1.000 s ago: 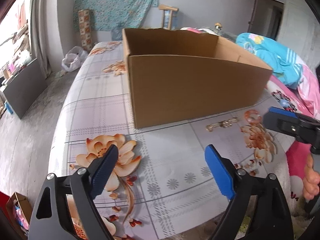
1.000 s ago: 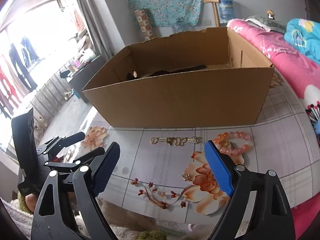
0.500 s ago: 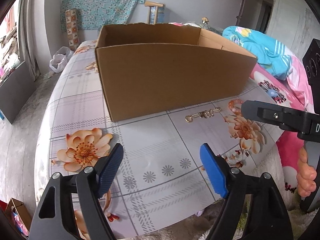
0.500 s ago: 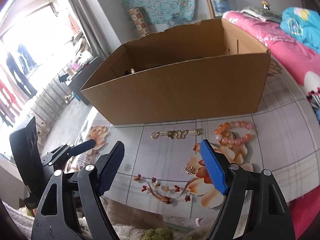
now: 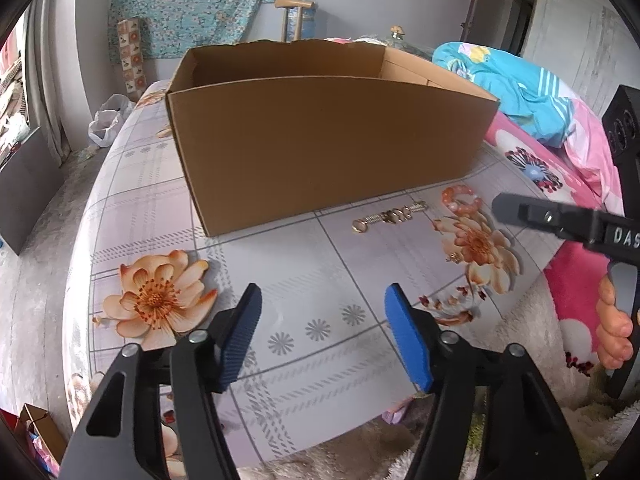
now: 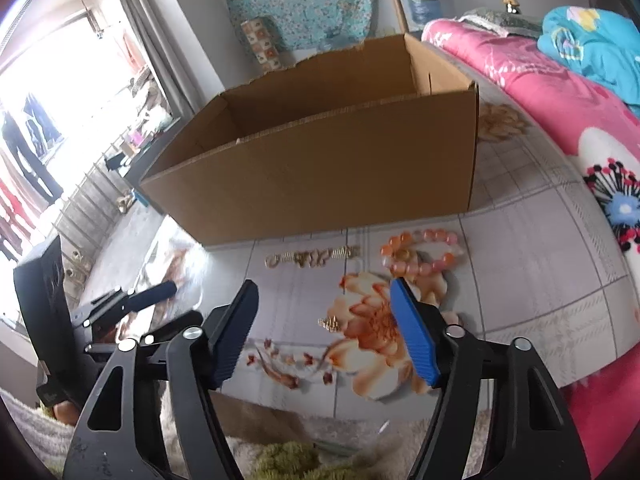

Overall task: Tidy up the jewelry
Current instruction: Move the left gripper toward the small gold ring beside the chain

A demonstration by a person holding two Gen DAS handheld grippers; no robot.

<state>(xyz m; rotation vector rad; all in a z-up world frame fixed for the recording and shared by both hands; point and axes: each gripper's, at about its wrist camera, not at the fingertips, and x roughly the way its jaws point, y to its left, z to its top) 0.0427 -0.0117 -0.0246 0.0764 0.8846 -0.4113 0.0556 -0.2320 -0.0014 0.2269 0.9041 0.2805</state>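
Observation:
A gold chain bracelet (image 5: 388,216) (image 6: 312,257) and an orange-pink bead bracelet (image 5: 460,198) (image 6: 424,251) lie on the floral tablecloth just in front of an open cardboard box (image 5: 320,136) (image 6: 320,160). A small gold piece (image 6: 330,323) (image 5: 454,256) lies nearer, on a printed flower. My left gripper (image 5: 322,334) is open and empty, low over the cloth, left of the jewelry. My right gripper (image 6: 322,330) is open and empty, just short of the small gold piece. Each gripper shows in the other's view, the right one (image 5: 560,220) and the left one (image 6: 132,304).
The table (image 5: 132,208) ends close to me and at the left, with floor below. A bed with pink and blue bedding (image 6: 560,60) runs along the right. A fluffy rug (image 6: 288,456) lies below the near edge.
Both grippers have moved forward and lower toward the cloth. The left view has swung right, bringing the jewelry nearer its middle. Nothing has been picked up.

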